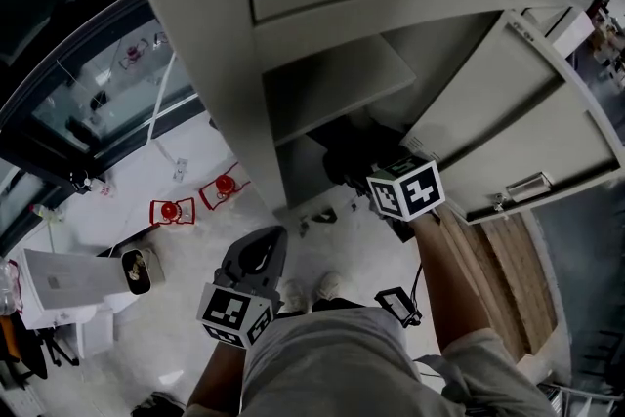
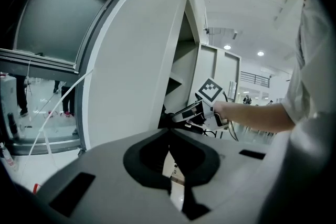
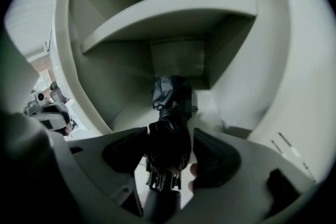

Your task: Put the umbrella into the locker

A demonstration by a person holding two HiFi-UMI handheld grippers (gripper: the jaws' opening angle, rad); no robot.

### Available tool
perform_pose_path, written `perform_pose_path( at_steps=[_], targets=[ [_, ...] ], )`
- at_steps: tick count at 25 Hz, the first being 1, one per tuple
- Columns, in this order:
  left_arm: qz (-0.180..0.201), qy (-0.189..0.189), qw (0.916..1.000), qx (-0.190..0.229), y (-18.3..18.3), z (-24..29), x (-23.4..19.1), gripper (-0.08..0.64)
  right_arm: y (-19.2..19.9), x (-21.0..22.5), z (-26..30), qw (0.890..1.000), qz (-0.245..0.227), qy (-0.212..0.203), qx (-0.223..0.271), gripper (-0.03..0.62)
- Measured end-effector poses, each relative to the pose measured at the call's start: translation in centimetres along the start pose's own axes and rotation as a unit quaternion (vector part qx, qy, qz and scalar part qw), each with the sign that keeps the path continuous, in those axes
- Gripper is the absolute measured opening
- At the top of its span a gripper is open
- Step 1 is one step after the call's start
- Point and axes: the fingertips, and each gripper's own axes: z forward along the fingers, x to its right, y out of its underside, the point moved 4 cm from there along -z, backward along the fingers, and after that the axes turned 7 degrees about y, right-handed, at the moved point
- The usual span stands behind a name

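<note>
Straight ahead of my right gripper (image 3: 169, 136) is the big grey locker (image 3: 283, 76), with its door (image 1: 527, 112) swung open off to the right of the jaws and a shelf (image 3: 168, 13) sitting above and beyond the tips. The black folded umbrella (image 3: 170, 94) runs right between those jaws, which are clamped on it, and its far end pokes past the tips into the compartment under that shelf. My left gripper (image 2: 169, 132) hangs outside the locker, jaws pinched together with nothing between them, the locker's outer side wall up ahead of its tips.
</note>
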Motion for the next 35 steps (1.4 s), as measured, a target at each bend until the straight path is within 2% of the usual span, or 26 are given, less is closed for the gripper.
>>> perform_pose_path(
  at_steps=[14, 35],
  targets=[
    [0.017, 0.024, 0.9995, -0.011, 0.0, 0.4, 1.7, 0.015, 2.9, -0.1, -3.9, 0.999, 0.021, 0.007, 0.024, 0.265],
    [0.032, 0.036, 0.9986, -0.022, 0.1, 0.2, 3.1, 0.015, 8.6, -0.2, -5.1, 0.999, 0.053, 0.012, -0.005, 0.264]
  ],
)
